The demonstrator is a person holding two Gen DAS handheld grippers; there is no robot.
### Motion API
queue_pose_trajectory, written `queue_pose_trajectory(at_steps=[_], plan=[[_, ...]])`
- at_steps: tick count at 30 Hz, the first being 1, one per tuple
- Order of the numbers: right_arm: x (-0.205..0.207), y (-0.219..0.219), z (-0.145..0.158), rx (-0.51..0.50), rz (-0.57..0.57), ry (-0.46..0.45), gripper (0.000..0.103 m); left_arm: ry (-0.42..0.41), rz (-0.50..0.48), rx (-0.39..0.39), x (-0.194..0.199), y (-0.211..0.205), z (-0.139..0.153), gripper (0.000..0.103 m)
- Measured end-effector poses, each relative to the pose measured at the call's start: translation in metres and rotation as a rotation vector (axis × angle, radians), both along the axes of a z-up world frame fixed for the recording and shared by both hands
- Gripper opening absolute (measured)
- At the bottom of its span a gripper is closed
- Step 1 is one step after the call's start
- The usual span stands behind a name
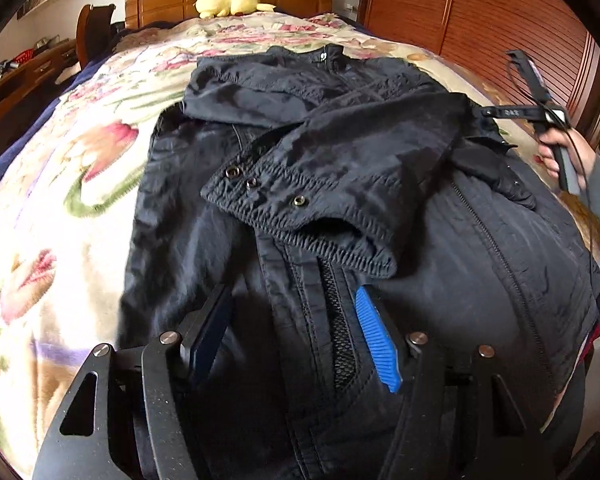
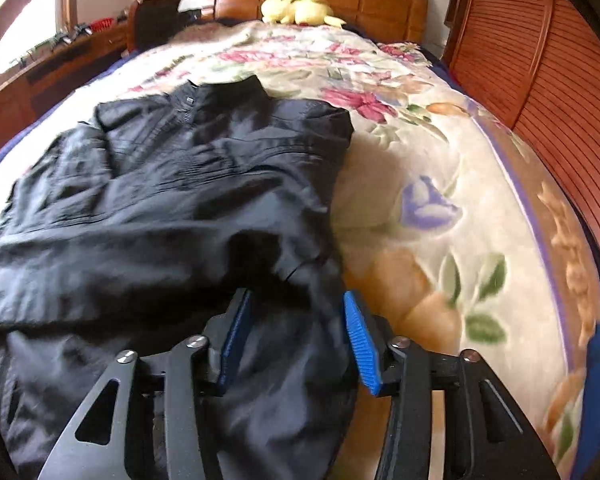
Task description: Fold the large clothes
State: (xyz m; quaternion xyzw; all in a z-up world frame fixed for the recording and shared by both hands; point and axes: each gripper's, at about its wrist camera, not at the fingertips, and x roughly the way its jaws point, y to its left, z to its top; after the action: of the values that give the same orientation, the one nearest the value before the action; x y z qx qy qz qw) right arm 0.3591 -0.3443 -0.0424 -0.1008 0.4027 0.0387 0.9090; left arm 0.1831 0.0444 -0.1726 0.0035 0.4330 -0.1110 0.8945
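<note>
Both grippers spread wide, left gripper (image 1: 296, 332), right gripper (image 2: 296, 340), seemingly above black jacket (image 1: 440, 248).

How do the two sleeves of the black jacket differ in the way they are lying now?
In the left wrist view, the nearer sleeve lies diagonally across the jacket front, its elastic cuff with snap buttons facing the camera. The farther sleeve lies across the chest below the collar, and its cuff is not clearly seen. The nearer sleeve overlaps the zipper; the farther one stays higher. Both are black, wrinkled and folded inward onto the body.
</note>
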Motion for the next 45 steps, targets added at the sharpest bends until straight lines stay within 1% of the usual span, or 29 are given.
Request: queue_pose_trajectory(at_steps=[1,2,3,4,5,6,7,9,12,14,15,17,19,20,21,23,25,27,29,31,33,36,38,40,43,45], plan=[[0.008,0.002,-0.003,-0.006,0.002,0.010,0.042,-0.004,-0.001,0.002,0.000,-0.001,-0.002,0.065],[0.014,0.001,-0.006,-0.006,0.010,0.021,0.034,-0.010,-0.003,0.006,-0.001,-0.002,-0.002,0.065],[0.020,0.001,-0.009,-0.013,0.021,0.032,0.020,-0.014,-0.004,0.009,-0.001,-0.002,-0.003,0.065],[0.022,0.000,-0.011,-0.028,0.029,0.037,0.010,-0.020,-0.003,0.008,-0.002,-0.002,-0.003,0.065],[0.025,-0.001,-0.013,-0.037,0.032,0.041,0.004,-0.021,-0.002,0.006,-0.001,-0.002,-0.004,0.065],[0.026,-0.006,-0.015,-0.034,0.029,0.043,0.004,-0.021,-0.002,0.001,-0.001,-0.002,-0.005,0.065],[0.029,-0.011,-0.016,-0.036,0.011,0.044,0.004,-0.020,-0.002,-0.007,0.000,0.000,-0.005,0.065],[0.032,-0.028,-0.021,0.027,-0.026,0.060,0.004,-0.018,0.000,-0.025,0.001,0.002,-0.006,0.065],[0.030,-0.023,-0.023,0.020,-0.019,0.057,0.004,-0.017,0.000,-0.033,0.002,0.004,-0.007,0.066],[0.024,-0.023,-0.016,0.050,-0.027,0.055,0.004,-0.016,-0.001,-0.035,0.003,0.004,-0.007,0.066],[0.019,-0.024,-0.011,0.072,-0.027,0.047,0.008,-0.016,-0.002,-0.037,0.003,0.004,-0.008,0.066],[0.010,-0.022,0.004,0.092,-0.021,0.007,0.011,-0.016,-0.002,-0.039,0.003,0.004,-0.008,0.066],[0.003,-0.017,0.020,0.091,-0.007,-0.043,0.020,-0.018,-0.001,-0.040,0.003,0.004,-0.009,0.066],[0.000,-0.012,0.026,0.101,0.002,-0.062,0.028,-0.018,-0.002,-0.040,0.003,0.004,-0.009,0.066],[0.000,-0.008,0.032,0.112,0.011,-0.075,0.033,-0.019,-0.002,-0.041,0.003,0.004,-0.009,0.066],[0.003,0.006,0.034,0.119,0.038,-0.071,0.034,-0.018,-0.004,-0.047,0.003,0.005,-0.010,0.067],[0.009,0.022,0.030,0.140,0.083,-0.040,0.034,-0.015,-0.007,-0.053,0.003,0.005,-0.010,0.067],[0.021,0.036,0.017,0.145,0.107,0.004,0.034,-0.011,-0.008,-0.056,0.004,0.005,-0.010,0.067],[0.032,0.045,-0.004,0.131,0.112,0.063,0.034,-0.011,-0.007,-0.060,0.005,0.006,-0.011,0.067],[0.043,0.048,-0.032,0.108,0.109,0.139,0.034,-0.014,-0.006,-0.059,0.004,0.005,-0.011,0.067],[0.041,0.049,-0.039,0.105,0.118,0.110,0.033,-0.017,-0.004,-0.058,0.003,0.005,-0.011,0.067],[0.036,0.051,-0.035,0.087,0.097,0.123,0.034,-0.017,-0.004,-0.057,0.003,0.005,-0.011,0.067],[0.024,0.055,-0.025,0.050,0.084,0.119,0.034,-0.017,-0.004,-0.057,0.003,0.005,-0.011,0.067],[0.008,0.062,-0.010,0.044,0.087,0.090,0.034,-0.018,-0.004,-0.057,0.003,0.005,-0.011,0.068],[-0.035,0.063,0.004,0.069,0.102,0.052,0.034,-0.021,-0.001,-0.057,0.003,0.005,-0.012,0.067],[-0.069,0.064,0.005,0.076,0.115,0.043,0.034,-0.023,0.000,-0.056,0.002,0.005,-0.012,0.068]])
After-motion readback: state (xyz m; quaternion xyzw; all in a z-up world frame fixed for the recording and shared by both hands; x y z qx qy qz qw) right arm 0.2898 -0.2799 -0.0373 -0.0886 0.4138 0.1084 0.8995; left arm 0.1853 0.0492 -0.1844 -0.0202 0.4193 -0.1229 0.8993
